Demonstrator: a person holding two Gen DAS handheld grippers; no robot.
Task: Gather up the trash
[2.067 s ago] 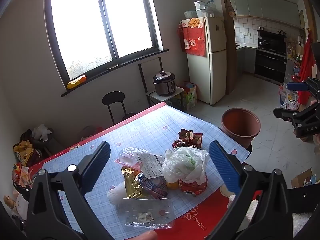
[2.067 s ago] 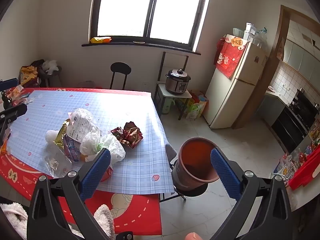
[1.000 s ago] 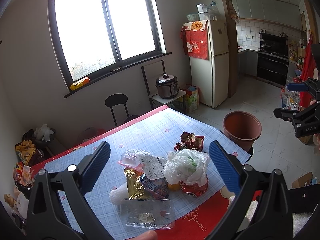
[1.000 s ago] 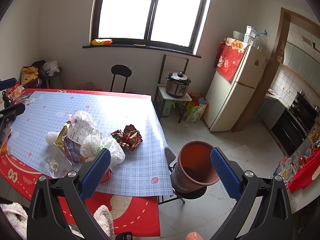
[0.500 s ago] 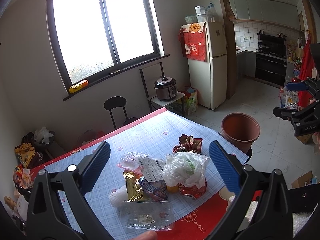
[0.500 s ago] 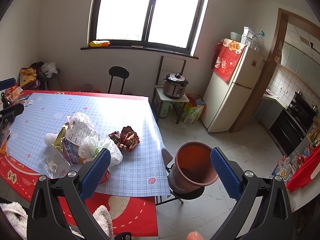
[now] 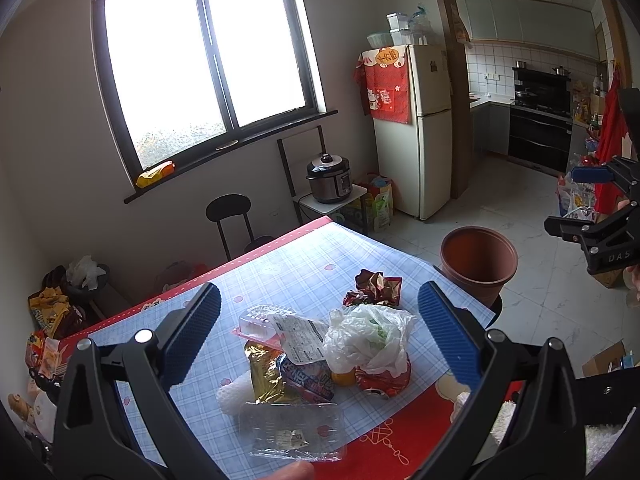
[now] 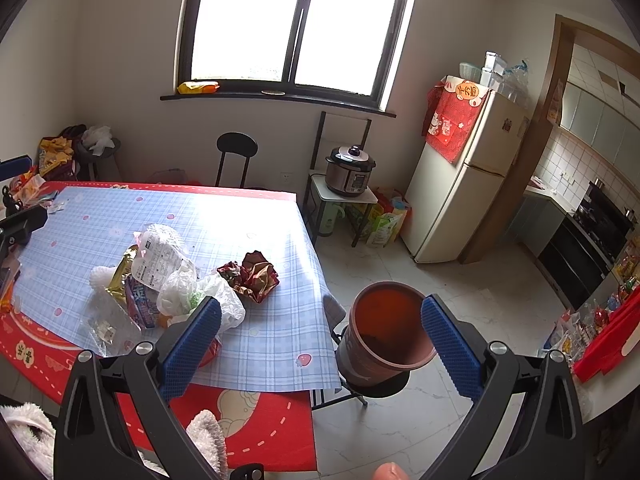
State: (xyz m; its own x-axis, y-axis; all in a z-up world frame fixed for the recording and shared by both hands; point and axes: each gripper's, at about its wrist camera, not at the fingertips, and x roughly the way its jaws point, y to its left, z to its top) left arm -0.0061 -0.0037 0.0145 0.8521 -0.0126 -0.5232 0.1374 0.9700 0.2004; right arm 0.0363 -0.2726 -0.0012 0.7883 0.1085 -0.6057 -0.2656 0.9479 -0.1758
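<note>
Very little has changed over the last couple of seconds: both claws have only drifted slightly, and the view wanders a little without closing in on anything. The left claw [image 7: 318, 340] hangs above the heap with its jaws spread wide and nothing between them. The right claw [image 8: 320, 332] is just as wide and empty, held out past the bench corner, with the brown bin [image 8: 386, 330] seen between its fingers.

The trash has not been touched. It sits in one loose pile near the front edge of the bench [image 7: 304, 260]: a white plastic bag [image 7: 366, 340] on top of a red packet, a printed wrapper [image 7: 298, 334], a gold packet [image 7: 262, 372] and a clear plastic tray [image 7: 292, 432] nearest the person. A crumpled red and gold wrapper [image 7: 374, 288] lies a little apart, on the side towards the bin. The bin stands on a dark stool just off the bench corner, upright and open, with only some dark bits on its floor.

So collecting has hardly begun, I judge. The small wandering reads as lining up, not as a grasp. The left claw is best placed for the pile; the crumpled wrapper is the easy first pick, being alone and closest to the bin. The bag is slack and may drag its neighbours along.
</note>
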